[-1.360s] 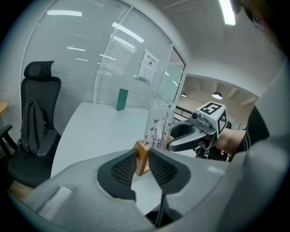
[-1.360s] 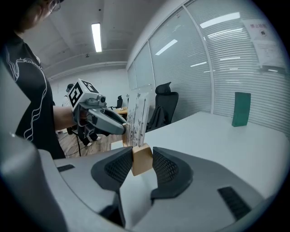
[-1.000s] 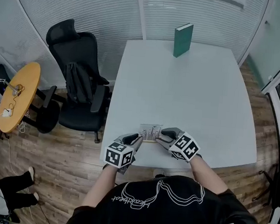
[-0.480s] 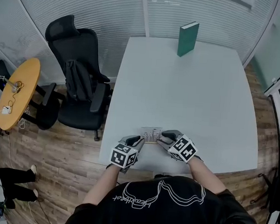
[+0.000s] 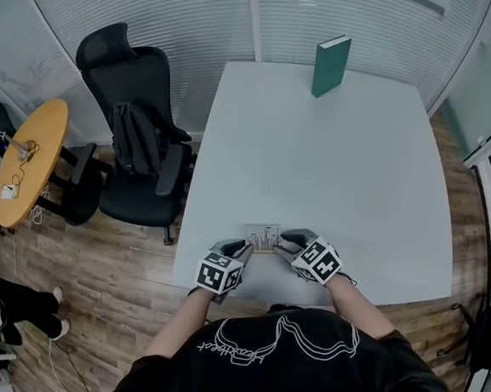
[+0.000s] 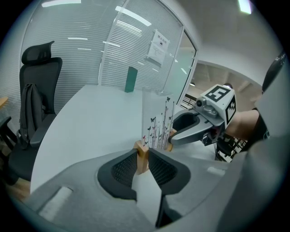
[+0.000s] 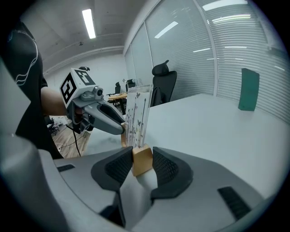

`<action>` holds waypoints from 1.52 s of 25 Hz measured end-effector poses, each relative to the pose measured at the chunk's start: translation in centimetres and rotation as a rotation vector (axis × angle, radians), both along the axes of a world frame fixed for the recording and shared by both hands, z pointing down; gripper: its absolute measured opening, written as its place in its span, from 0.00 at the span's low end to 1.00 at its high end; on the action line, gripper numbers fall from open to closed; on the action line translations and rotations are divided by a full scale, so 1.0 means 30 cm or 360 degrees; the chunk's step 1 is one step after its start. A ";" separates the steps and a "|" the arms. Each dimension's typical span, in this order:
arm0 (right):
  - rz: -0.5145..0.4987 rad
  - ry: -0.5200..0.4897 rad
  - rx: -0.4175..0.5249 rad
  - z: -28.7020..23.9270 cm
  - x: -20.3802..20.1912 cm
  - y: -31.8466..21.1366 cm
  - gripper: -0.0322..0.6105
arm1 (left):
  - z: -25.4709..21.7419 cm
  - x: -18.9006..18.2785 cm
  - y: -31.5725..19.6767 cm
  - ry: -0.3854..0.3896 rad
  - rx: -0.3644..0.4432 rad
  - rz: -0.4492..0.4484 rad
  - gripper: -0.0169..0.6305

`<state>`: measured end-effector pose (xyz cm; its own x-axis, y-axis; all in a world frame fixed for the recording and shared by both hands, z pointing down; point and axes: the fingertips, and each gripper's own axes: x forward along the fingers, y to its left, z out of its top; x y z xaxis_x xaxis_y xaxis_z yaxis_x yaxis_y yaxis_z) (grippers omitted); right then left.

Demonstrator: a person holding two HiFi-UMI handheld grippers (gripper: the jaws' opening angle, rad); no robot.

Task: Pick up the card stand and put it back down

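The card stand point(image 5: 264, 236) is a clear upright card printed with small flowers, set in a pale wooden base, near the front edge of the white table point(image 5: 334, 164). My left gripper point(image 5: 244, 249) is shut on the left end of the wooden base point(image 6: 142, 156). My right gripper point(image 5: 284, 239) is shut on the other end of that base point(image 7: 142, 159). In each gripper view the opposite gripper shows beyond the card, holding the far end. Whether the base rests on the table or hangs just above it I cannot tell.
A green book point(image 5: 330, 66) stands upright at the far edge of the table. A black office chair point(image 5: 139, 139) with a bag on it sits left of the table, and a round wooden side table point(image 5: 28, 163) stands further left. A person's legs show at the lower left.
Both grippers stay closed on the ends of the stand near the table's front edge. The head view has shifted slightly; the stand's place on the table looks almost the same.
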<state>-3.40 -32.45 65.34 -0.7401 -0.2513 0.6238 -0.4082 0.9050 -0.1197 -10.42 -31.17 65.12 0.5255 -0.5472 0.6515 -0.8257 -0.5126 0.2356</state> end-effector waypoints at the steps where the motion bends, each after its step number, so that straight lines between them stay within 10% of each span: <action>1: 0.0000 0.0003 -0.0003 0.004 0.000 0.001 0.27 | 0.005 0.000 0.001 -0.0003 -0.0003 -0.0001 0.16; 20: 0.0068 -0.0029 -0.0023 0.032 -0.021 -0.002 0.29 | 0.020 -0.027 -0.011 0.0005 0.0025 -0.0049 0.16; 38: 0.0354 -0.0376 0.0068 -0.227 0.066 0.044 0.42 | -0.162 -0.106 0.077 0.0193 0.0145 -0.0197 0.25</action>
<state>-1.42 -31.14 58.55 -0.7871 -0.4452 0.4269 -0.5619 0.8030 -0.1986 -13.59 -28.86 60.27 0.5222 -0.6662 0.5324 -0.8521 -0.4327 0.2944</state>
